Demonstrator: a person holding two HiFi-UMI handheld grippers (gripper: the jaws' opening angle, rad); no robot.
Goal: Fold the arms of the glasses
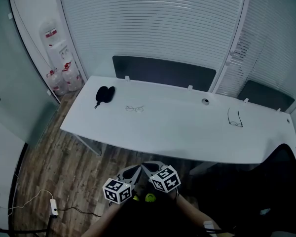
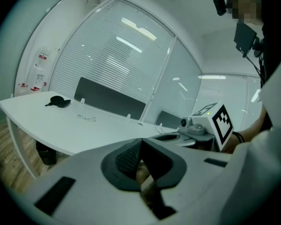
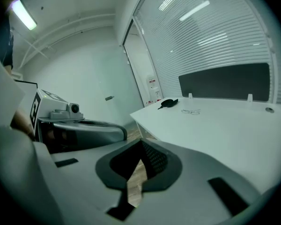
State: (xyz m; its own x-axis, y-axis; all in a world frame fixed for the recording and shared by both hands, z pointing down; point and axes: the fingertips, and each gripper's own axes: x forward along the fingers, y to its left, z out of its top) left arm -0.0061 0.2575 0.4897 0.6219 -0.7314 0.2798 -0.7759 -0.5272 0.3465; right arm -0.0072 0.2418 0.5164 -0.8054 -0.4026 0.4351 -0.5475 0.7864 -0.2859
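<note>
The left gripper (image 2: 140, 148) and right gripper (image 3: 141, 145) hang side by side short of the white table (image 1: 177, 132), jaws pressed together on nothing. Clear-rimmed glasses (image 1: 134, 108) lie well ahead of both, and a dark pair (image 1: 235, 118) lies far off to the right gripper's right.

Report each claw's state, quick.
Left claw: closed, holding nothing.
Right claw: closed, holding nothing.
</note>
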